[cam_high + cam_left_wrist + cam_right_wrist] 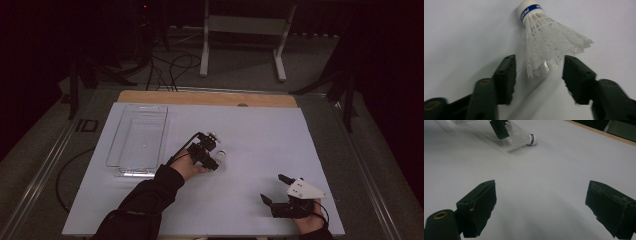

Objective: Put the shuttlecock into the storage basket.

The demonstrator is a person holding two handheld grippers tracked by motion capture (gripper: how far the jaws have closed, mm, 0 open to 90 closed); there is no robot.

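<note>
Shuttlecock [549,42] lying on its side on the white mat [260,145], feather skirt toward the left gripper [537,75] and cork pointing away, so that the spread jaws straddle the skirt without yet touching it, judged ready for a pinch. Right gripper [541,207], jaws also spread and holding nothing, rests well apart from it; the clear tray [137,142] lies beyond the left gripper. From above, the left gripper covers most of the shuttlecock.

White letters "PE", the rest cut off by the curve, run along the blue band [531,10] circling the cork of the shuttlecock [549,40] before my left gripper [538,75].
</note>
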